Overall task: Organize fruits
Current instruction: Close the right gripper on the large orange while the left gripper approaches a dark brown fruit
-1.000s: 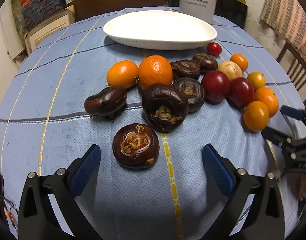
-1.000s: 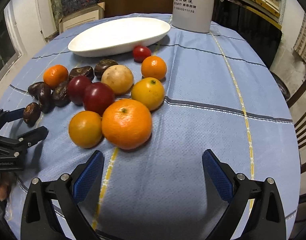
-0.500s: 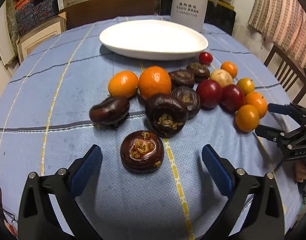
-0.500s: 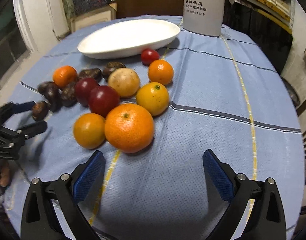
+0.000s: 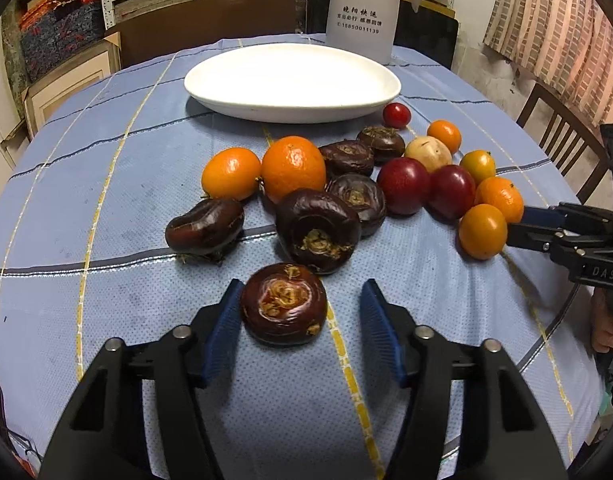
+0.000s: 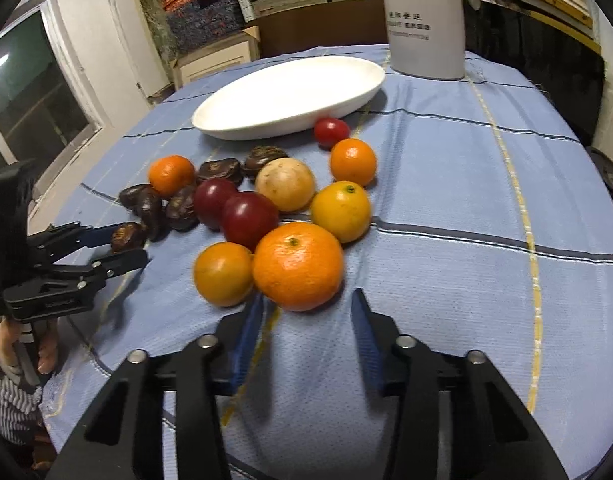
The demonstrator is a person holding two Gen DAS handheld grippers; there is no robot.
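Note:
Fruit lies heaped on a blue checked cloth in front of a bare white plate (image 5: pixel 292 80): oranges, red plums, dark brown chestnut-like fruits. My left gripper (image 5: pixel 300 312) points down at the nearest dark fruit (image 5: pixel 284 304), which sits between its closing jaws. The left pad is at the fruit's side and a gap shows at the right pad. My right gripper (image 6: pixel 306 312) is closing too, with the big orange (image 6: pixel 297 266) just ahead between its fingertips, not visibly squeezed. A smaller orange (image 6: pixel 223 274) rests against it on the left.
A white jug (image 6: pixel 424 20) stands behind the plate (image 6: pixel 290 92). A cherry tomato (image 6: pixel 331 131) lies by the plate's rim. Two red plums (image 5: pixel 426 186) and a pale fruit (image 6: pixel 285 184) sit mid-pile. A wooden chair (image 5: pixel 562 140) stands at the right; a hand (image 6: pixel 10 340) holds the left gripper.
Both grippers' jaws have narrowed a lot from wide open. The left now brackets the nearest dark fruit, and the right has closed in around the front of the big orange.

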